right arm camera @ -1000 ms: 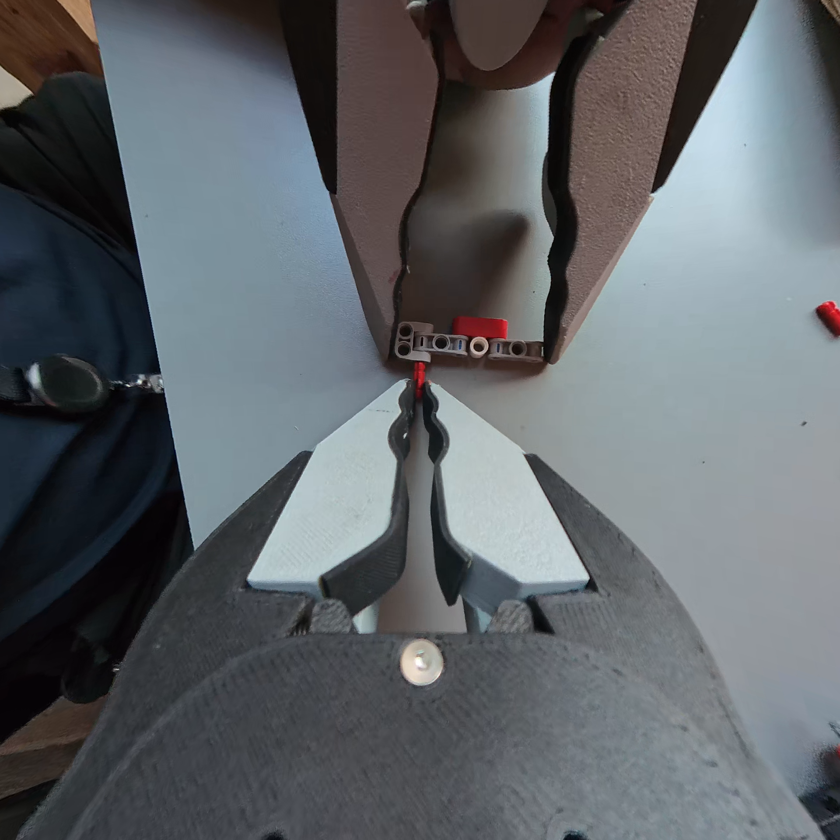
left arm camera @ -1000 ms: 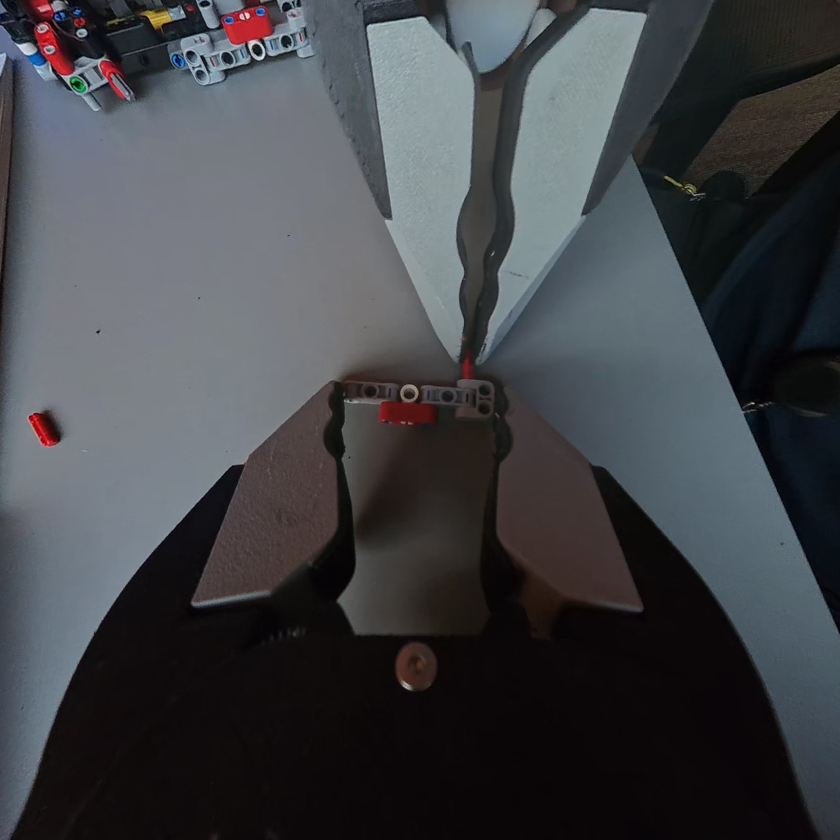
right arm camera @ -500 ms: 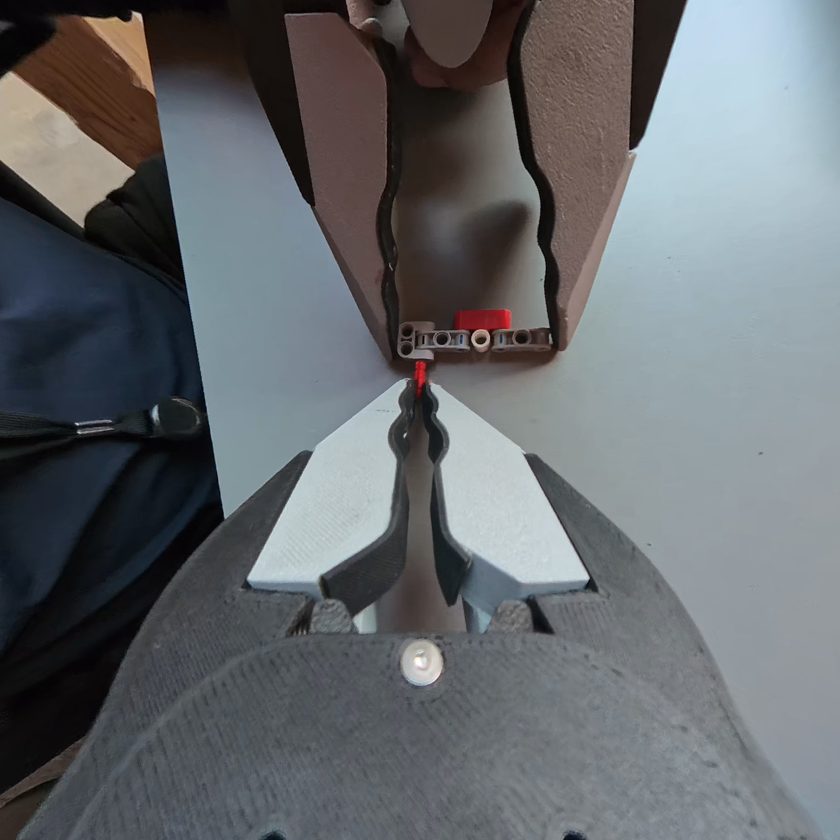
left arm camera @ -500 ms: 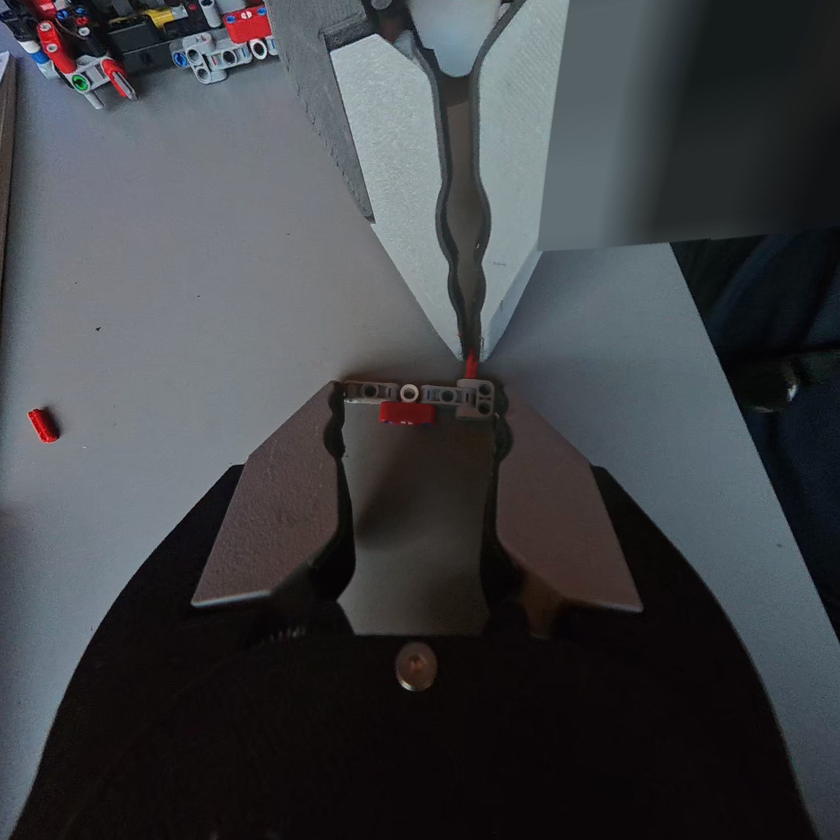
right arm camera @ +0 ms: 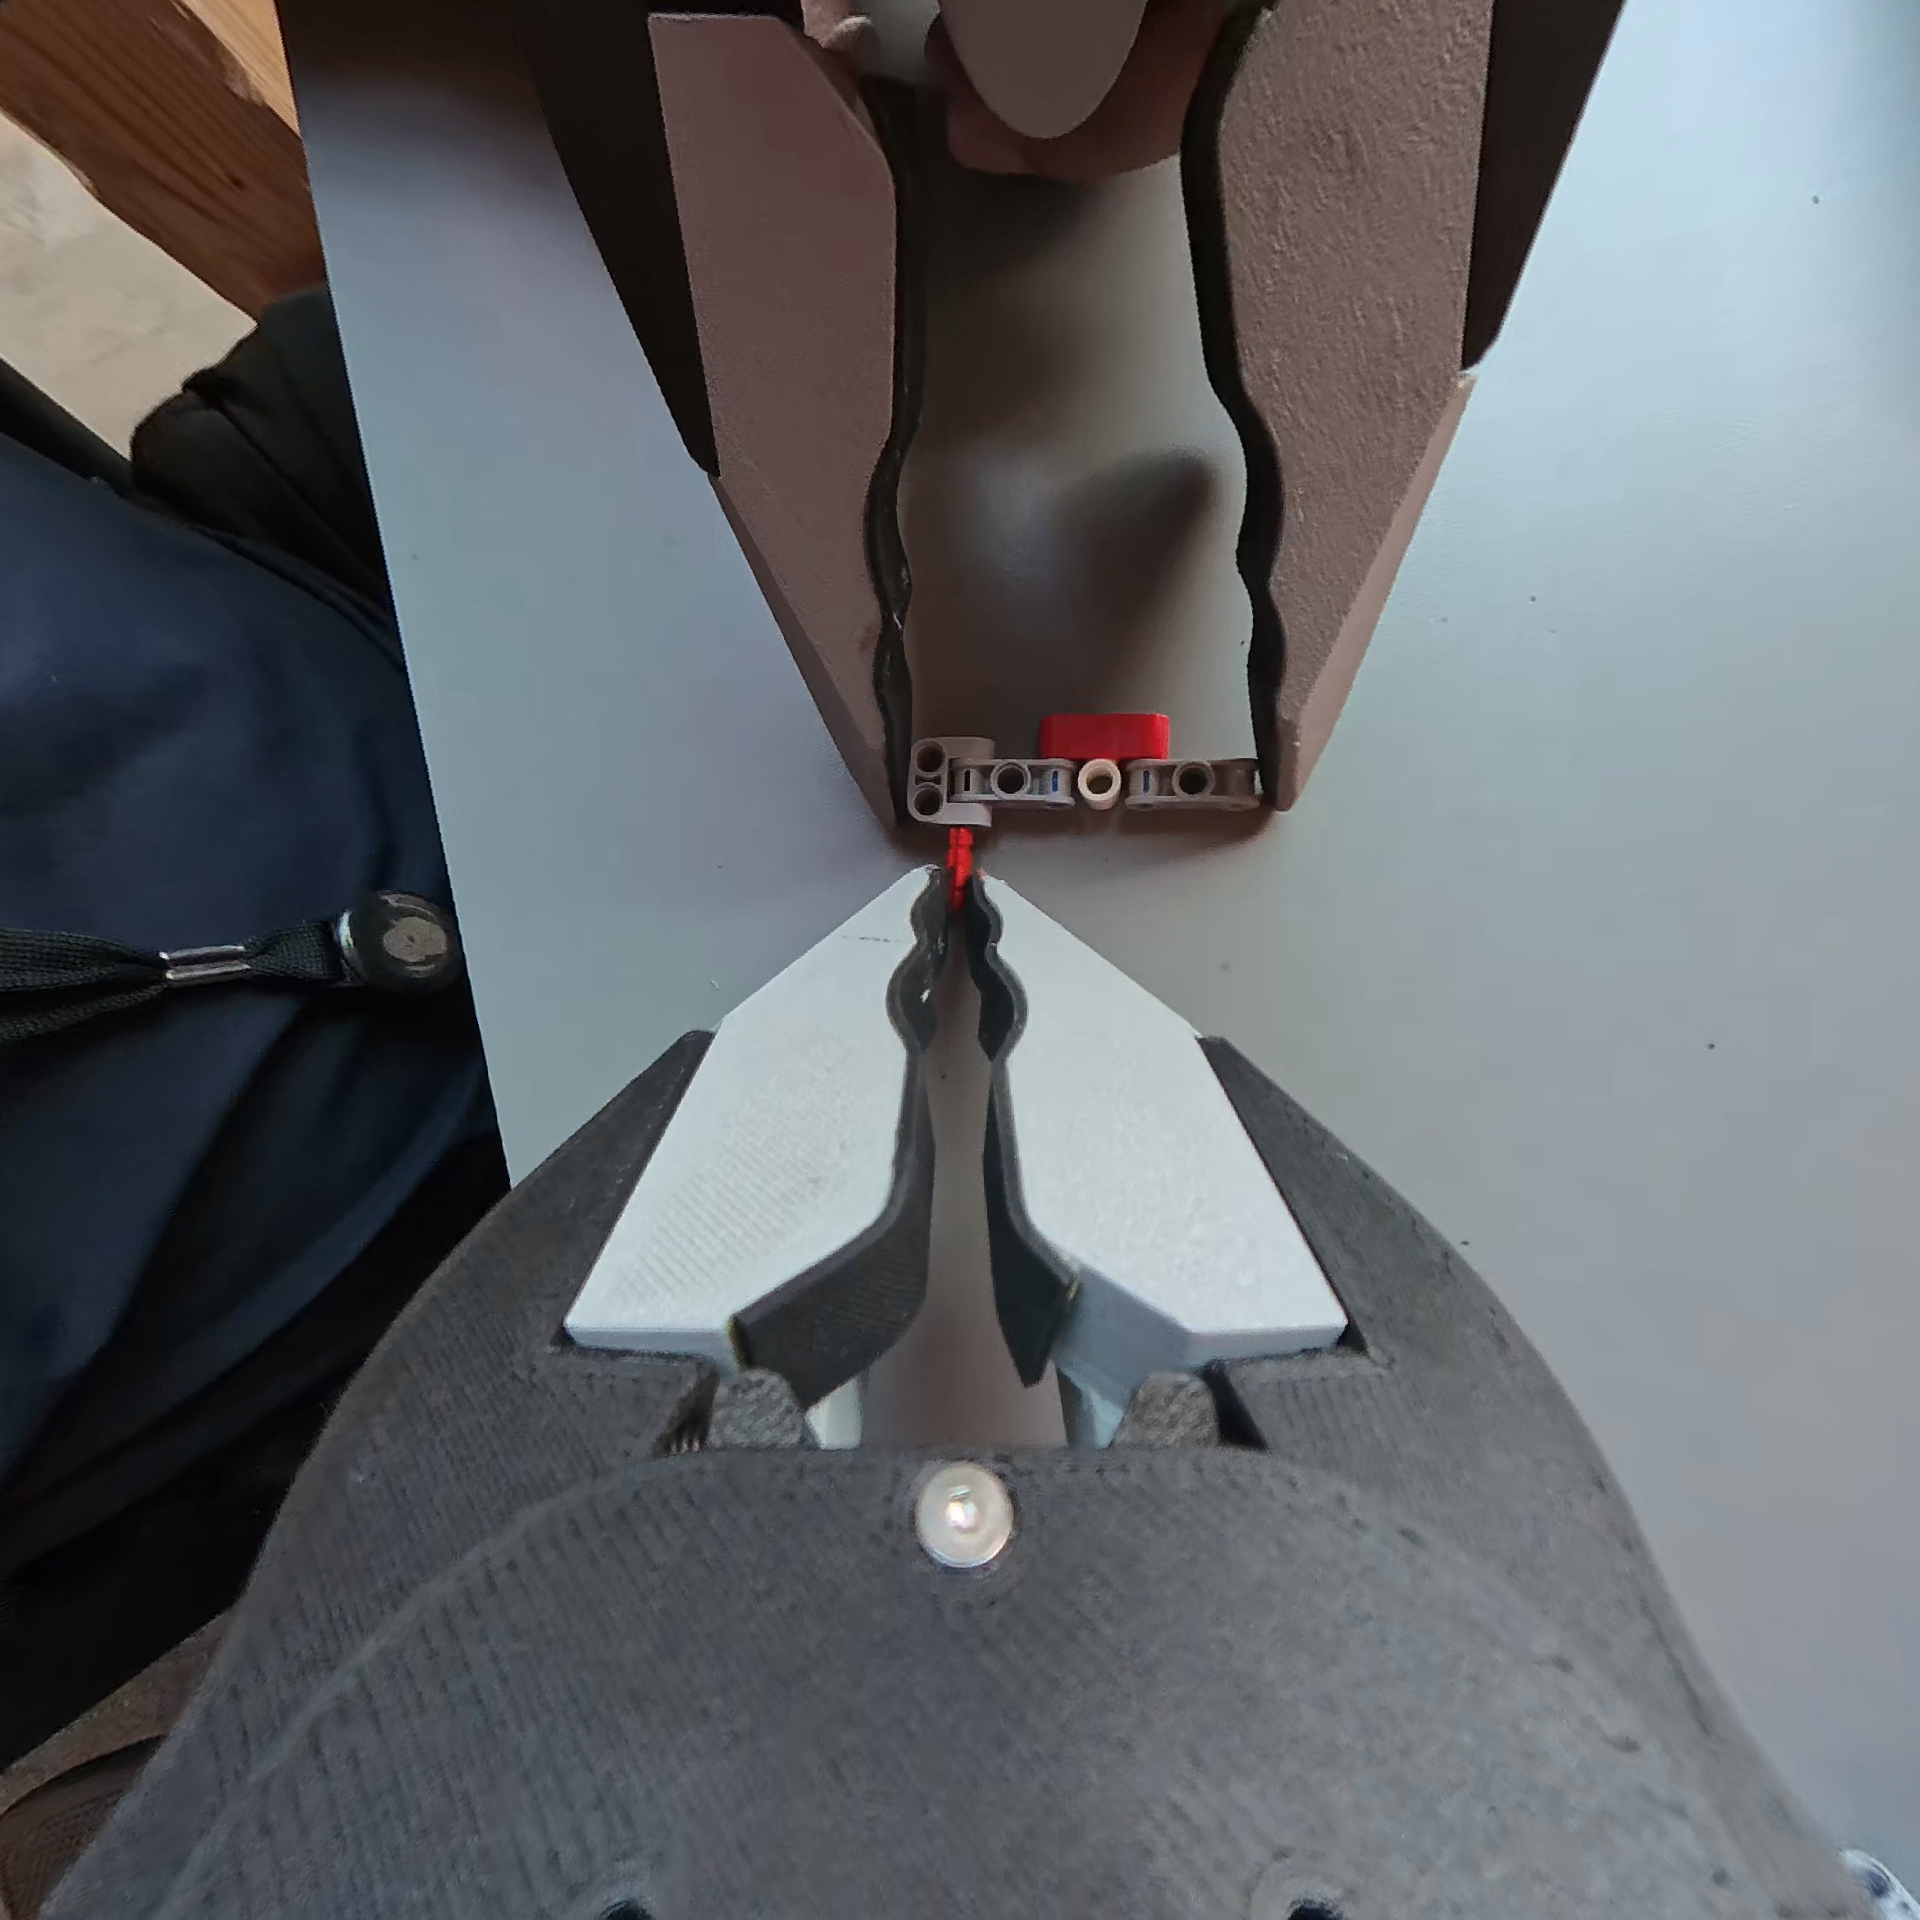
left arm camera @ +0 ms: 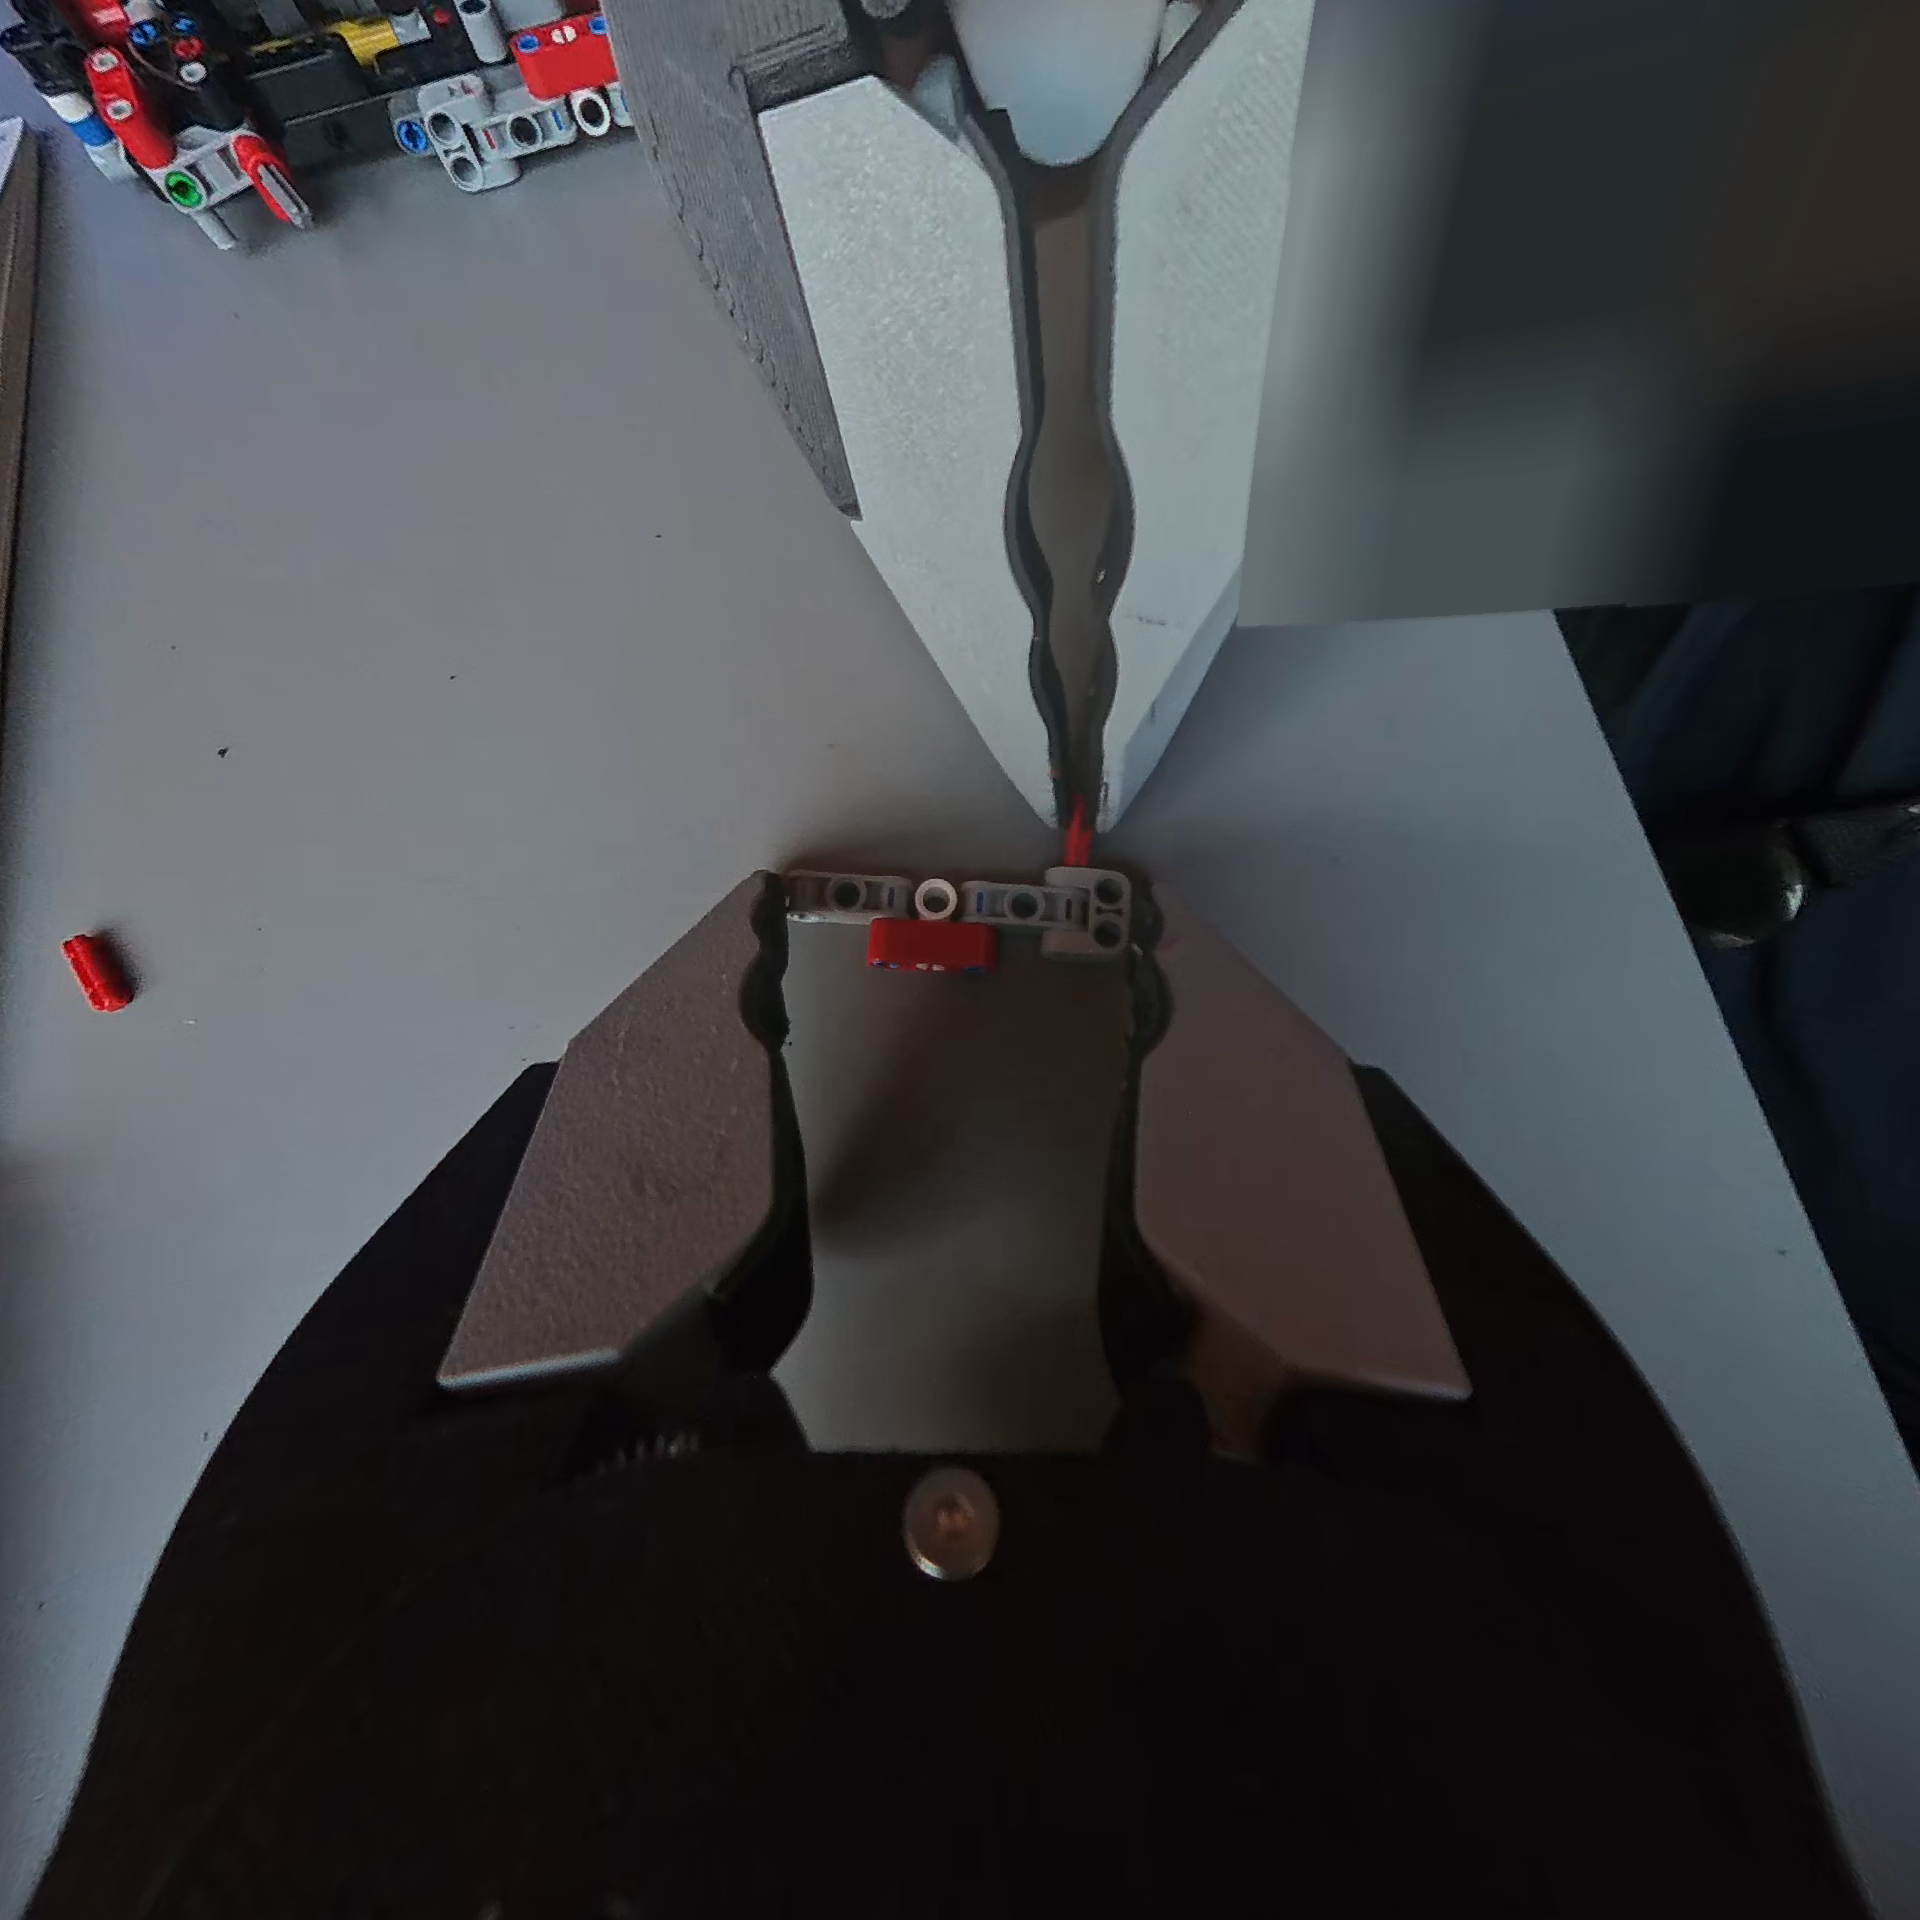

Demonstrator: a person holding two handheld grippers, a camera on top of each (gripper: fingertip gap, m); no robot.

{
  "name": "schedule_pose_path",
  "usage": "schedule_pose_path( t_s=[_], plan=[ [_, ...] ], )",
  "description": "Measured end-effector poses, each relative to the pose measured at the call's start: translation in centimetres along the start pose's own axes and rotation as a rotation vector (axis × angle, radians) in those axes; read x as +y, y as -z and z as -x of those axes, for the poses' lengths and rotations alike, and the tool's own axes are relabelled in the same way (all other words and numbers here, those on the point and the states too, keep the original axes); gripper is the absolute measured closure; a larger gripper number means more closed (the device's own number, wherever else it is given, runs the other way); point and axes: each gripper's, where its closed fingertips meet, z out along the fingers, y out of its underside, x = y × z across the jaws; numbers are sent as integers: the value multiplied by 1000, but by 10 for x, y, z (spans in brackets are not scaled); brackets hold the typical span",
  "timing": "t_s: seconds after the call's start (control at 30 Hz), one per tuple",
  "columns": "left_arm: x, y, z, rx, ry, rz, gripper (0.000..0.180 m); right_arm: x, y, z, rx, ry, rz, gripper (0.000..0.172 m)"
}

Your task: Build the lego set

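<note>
Grey table (left arm camera: 416, 623), wood floor (right arm camera: 135, 156) apparently beyond, brick pile (left arm camera: 312, 94) far.

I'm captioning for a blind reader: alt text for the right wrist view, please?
The right gripper pinches a small red pin against a grey beam assembly, which the left gripper clamps end to end above a grey table.

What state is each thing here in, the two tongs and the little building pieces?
Left tongs: closed on the ends of the grey strip.
Grey strip of linked pieces: held level, a red block on it.
Right tongs: shut on the red pin.
Red pin: tip at the strip's end piece.
Loose red piece: lying on the table.
</note>
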Motion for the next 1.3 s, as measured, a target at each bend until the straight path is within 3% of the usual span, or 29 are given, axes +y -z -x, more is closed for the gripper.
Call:
schedule_pose_path(
  t_s=[0.63, 1.07, 1.3],
  plan=[
    [0, 0, 0, 0, 3, 0, 116, 0, 0, -2, 48, 35, 69, 172],
    [-1, -1, 1, -14, 34, -1, 116, 0, 0, -5, 186, 325, 62, 171],
    [-1, -1, 1, -23, 44, 0, 116, -1, 0, -6, 254, 349, 34, 172]
  ],
)
